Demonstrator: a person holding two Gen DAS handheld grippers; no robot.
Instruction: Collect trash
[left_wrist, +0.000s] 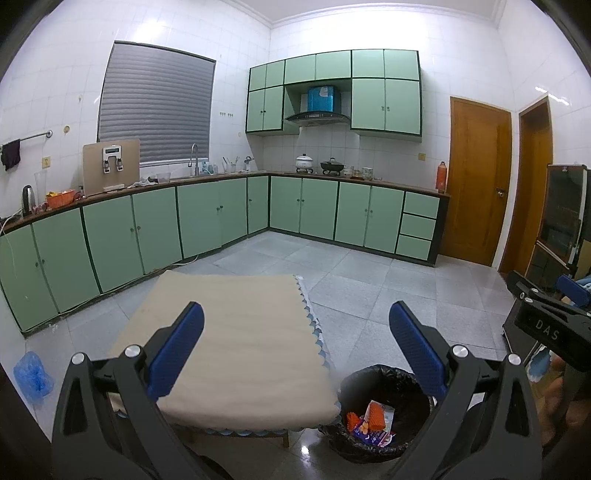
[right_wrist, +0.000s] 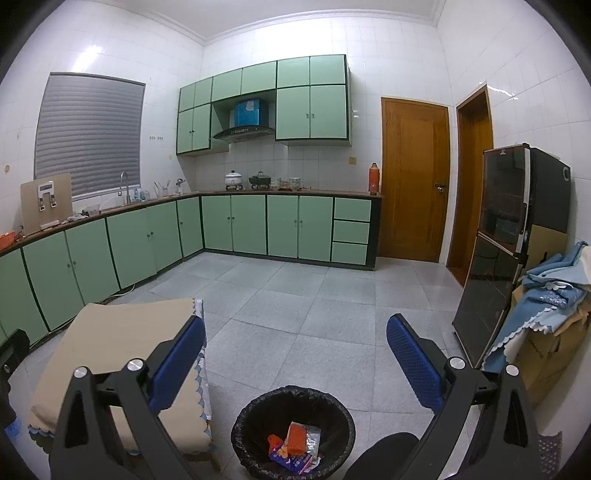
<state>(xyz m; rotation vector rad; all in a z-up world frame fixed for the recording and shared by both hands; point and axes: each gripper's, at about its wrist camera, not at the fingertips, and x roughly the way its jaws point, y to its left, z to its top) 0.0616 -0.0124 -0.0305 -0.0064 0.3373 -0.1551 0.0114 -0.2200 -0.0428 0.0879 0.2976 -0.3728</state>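
Note:
A round bin (left_wrist: 380, 380) lined with a black bag stands on the floor to the right of a low table (left_wrist: 236, 332). Inside it lie orange and purple wrappers (left_wrist: 373, 421). The right wrist view shows the same bin (right_wrist: 293, 400) and its trash (right_wrist: 295, 443) straight below. My left gripper (left_wrist: 295, 325) hangs open above the table's right side with nothing between its blue pads. My right gripper (right_wrist: 295, 339) is open too, held over the bin and empty. The right gripper's body (left_wrist: 546, 317) shows at the right edge of the left wrist view.
The table (right_wrist: 122, 350) carries a beige cloth with a scalloped blue trim. Green cabinets (left_wrist: 147, 229) run along the left and far walls. A black fridge (right_wrist: 509, 240) and a box piled with blue cloths (right_wrist: 546, 302) stand at the right. A blue plastic bag (left_wrist: 31, 376) lies on the floor at left.

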